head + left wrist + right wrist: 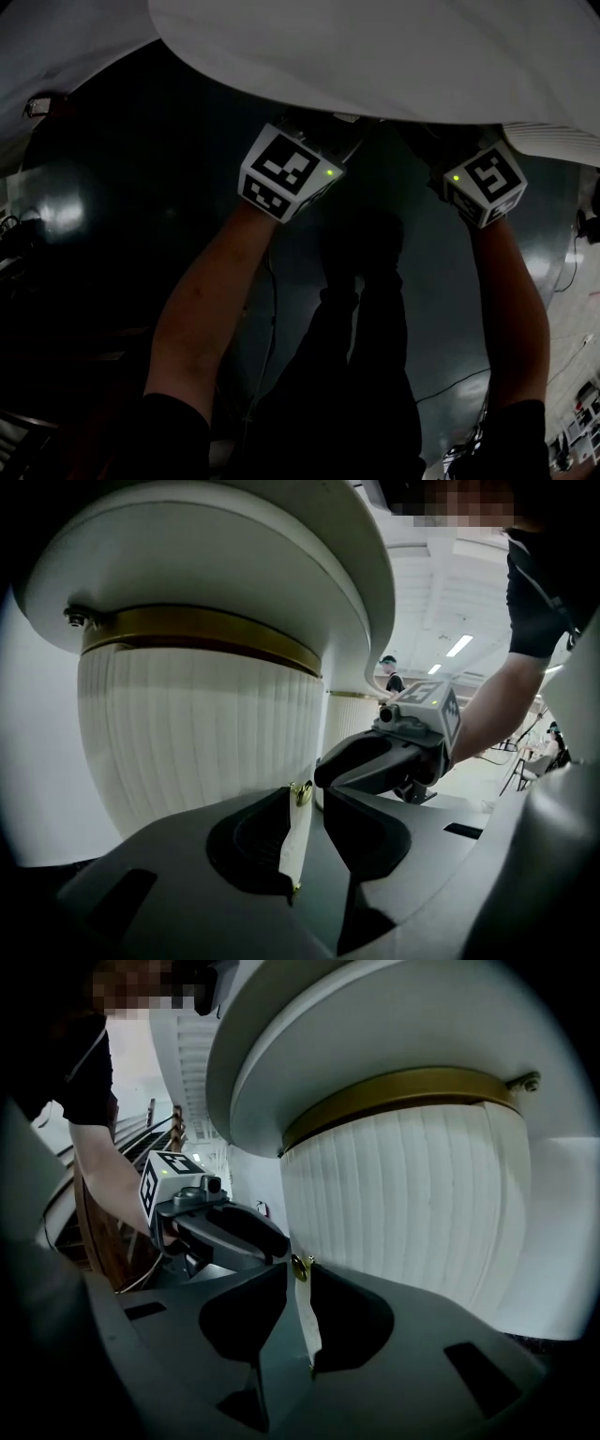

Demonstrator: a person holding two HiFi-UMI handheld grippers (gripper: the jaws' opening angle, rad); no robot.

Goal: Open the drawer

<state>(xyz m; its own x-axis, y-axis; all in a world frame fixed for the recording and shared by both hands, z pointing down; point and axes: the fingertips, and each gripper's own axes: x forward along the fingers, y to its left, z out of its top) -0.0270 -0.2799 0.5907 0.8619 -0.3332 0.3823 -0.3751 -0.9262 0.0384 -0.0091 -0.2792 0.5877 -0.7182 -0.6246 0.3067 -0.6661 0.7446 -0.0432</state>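
The left gripper [306, 808] has its fingers drawn narrow onto a thin white drawer handle [298, 847], seen edge-on with a small brass knob [302, 793] at its upper end. The right gripper [300, 1274] comes in from the other side, and its fingers are pinched close on that same handle. The handle sits on the drawer [197, 733], a curved, fluted white front below a brass band [202, 630] and under the overhang of a round white counter [375, 56]. From the head view the handle and both sets of fingers are hidden beneath that overhang. I see no gap around the front, so the drawer looks shut, with the pull not yet made.

Several things could go wrong from here:
- The handle is slim and smooth-looking, so a hard tug may let the fingers slide off its end.
- With two grippers crowded on one small handle (their tips nearly touch), they may knock each other or pull unevenly, and that could skew a curved drawer and bind it.
- A pull angled upward would likely drive the marker cubes [291, 172] into the underside of the counter.
- If the piece is light, it may slide along instead of the drawer opening.

No brand or readable lettering shows. The only print is the black-and-white square markers on the cubes.
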